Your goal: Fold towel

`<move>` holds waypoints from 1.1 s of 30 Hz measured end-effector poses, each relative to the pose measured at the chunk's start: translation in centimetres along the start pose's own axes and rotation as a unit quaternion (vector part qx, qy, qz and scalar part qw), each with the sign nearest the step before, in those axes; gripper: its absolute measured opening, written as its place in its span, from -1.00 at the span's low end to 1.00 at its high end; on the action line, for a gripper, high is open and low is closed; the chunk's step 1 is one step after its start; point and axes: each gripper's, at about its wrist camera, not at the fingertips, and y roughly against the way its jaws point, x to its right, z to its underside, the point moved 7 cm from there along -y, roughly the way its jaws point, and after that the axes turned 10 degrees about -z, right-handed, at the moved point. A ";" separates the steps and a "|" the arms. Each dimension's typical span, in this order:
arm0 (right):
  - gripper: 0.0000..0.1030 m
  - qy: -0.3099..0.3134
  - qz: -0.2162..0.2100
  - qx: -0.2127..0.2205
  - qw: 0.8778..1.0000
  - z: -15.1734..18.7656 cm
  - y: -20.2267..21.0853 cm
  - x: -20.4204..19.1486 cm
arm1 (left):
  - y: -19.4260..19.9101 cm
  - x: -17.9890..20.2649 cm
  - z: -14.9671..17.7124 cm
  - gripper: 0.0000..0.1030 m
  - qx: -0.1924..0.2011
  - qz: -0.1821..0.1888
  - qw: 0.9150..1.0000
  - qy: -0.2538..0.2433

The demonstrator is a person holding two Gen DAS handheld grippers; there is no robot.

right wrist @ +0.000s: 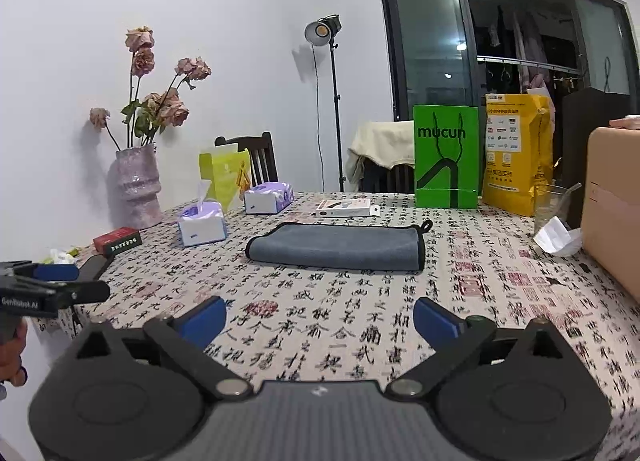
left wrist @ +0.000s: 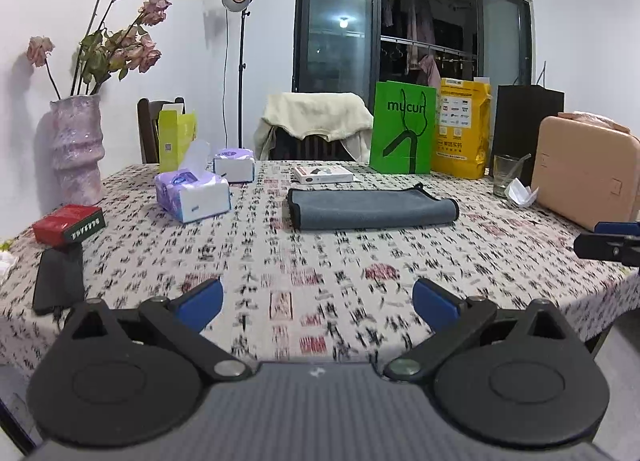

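A grey towel (left wrist: pixel 372 209) with black trim lies folded flat on the patterned tablecloth, in the middle of the table; it also shows in the right wrist view (right wrist: pixel 338 247). My left gripper (left wrist: pixel 318 303) is open and empty, held above the near part of the table, well short of the towel. My right gripper (right wrist: pixel 320 321) is open and empty too, also short of the towel. The right gripper's tip shows at the right edge of the left wrist view (left wrist: pixel 612 245), and the left gripper shows at the left edge of the right wrist view (right wrist: pixel 52 285).
Two tissue packs (left wrist: pixel 192 193) and a red box (left wrist: pixel 68 223) lie at the left. A vase (left wrist: pixel 76 149) stands far left. A white box (left wrist: pixel 323 175), green bag (left wrist: pixel 402 129), yellow bag (left wrist: pixel 462 129), glass (left wrist: pixel 506 175) and pink case (left wrist: pixel 584 169) stand behind and right.
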 end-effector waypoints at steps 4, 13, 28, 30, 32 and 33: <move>0.98 -0.006 -0.016 0.006 1.000 1.4 1.5 -1.4 | 1.9 0.0 1.5 1.00 0.005 -0.002 1.000 -0.003; 0.99 0.012 -0.019 0.002 1.000 4.6 3.7 -5.3 | 6.0 -0.4 4.5 1.00 0.024 -0.026 0.999 -0.025; 1.00 0.020 -0.005 0.018 1.000 9.9 7.5 -8.9 | 10.7 1.2 7.8 1.00 0.058 -0.005 0.996 -0.066; 1.00 0.020 -0.003 0.013 1.000 10.8 8.0 -9.5 | 11.0 1.3 8.2 1.00 0.055 -0.002 0.996 -0.074; 1.00 0.020 -0.009 0.012 1.000 11.6 8.7 -10.2 | 11.4 1.2 8.7 1.00 0.052 0.000 0.996 -0.066; 1.00 0.021 -0.009 0.012 1.000 11.9 9.0 -10.5 | 11.5 1.1 8.9 1.00 0.048 0.002 0.997 -0.061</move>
